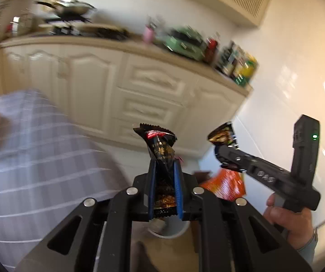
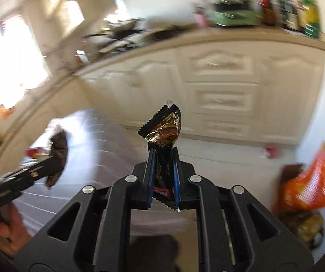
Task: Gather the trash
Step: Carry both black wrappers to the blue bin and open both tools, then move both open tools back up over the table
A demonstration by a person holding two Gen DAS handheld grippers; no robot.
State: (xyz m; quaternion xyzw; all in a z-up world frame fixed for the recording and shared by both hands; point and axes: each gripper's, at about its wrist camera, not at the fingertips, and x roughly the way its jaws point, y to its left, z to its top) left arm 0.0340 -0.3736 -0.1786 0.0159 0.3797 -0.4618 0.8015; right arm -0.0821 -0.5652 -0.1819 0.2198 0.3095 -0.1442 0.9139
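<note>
left gripper (image 1: 165,170): jaws clamped on a black snack wrapper (image 1: 160,149), long axis running out along the fingers.
right gripper (image 2: 163,161): jaws clamped on a gold-black wrapper (image 2: 165,127), likewise end-on.
drop point: judged the trash heap with the orange bag (image 2: 307,181), low to the right.
nearer hand: the right one.
view: blurred.
</note>
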